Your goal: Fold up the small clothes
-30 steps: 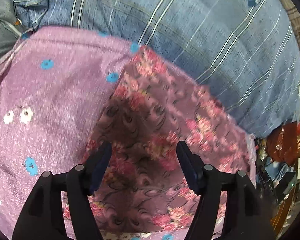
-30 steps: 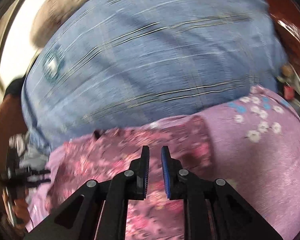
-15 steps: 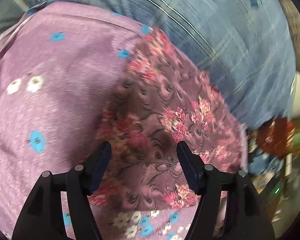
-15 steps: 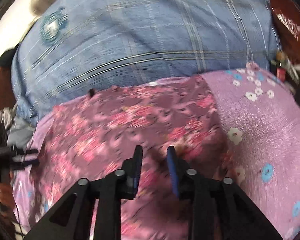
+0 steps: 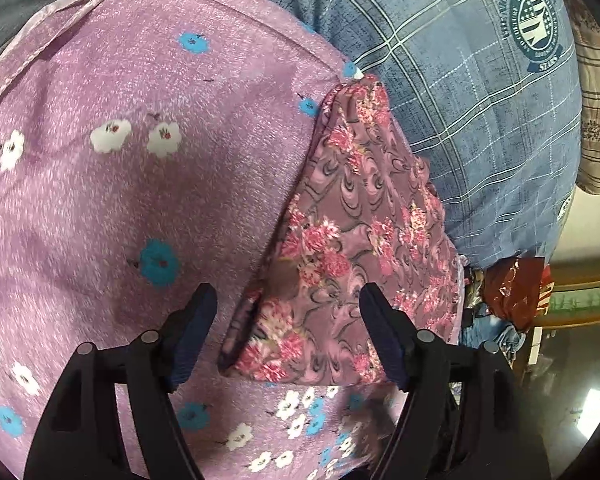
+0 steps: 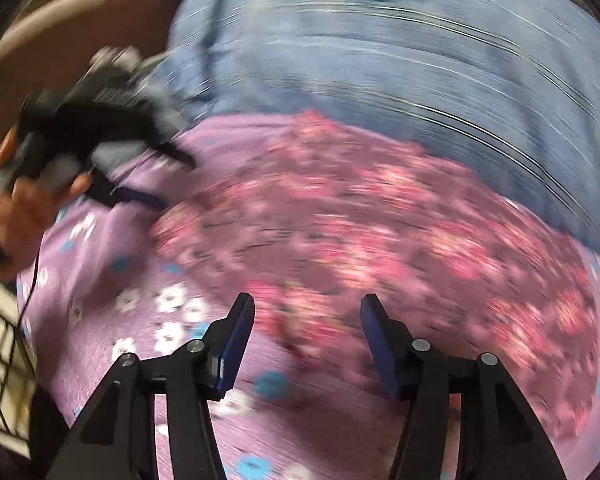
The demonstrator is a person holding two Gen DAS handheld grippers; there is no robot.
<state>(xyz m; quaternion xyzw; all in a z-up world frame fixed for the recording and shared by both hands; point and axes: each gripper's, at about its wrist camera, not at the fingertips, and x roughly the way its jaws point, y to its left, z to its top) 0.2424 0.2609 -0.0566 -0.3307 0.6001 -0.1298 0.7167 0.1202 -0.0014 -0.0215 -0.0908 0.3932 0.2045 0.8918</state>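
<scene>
Lying under both tongs: floral cloth (image 5: 352, 240)

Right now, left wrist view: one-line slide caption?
Open left gripper hovers over folded pink floral cloth on lilac flowered sheet.

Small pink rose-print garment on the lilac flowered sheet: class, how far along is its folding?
Done: the pink rose-print garment lies doubled into a wedge on the lilac flowered sheet. In hand: nothing; the left gripper and right gripper, jaws just opening, hold no cloth. Left: likely a further fold.
</scene>
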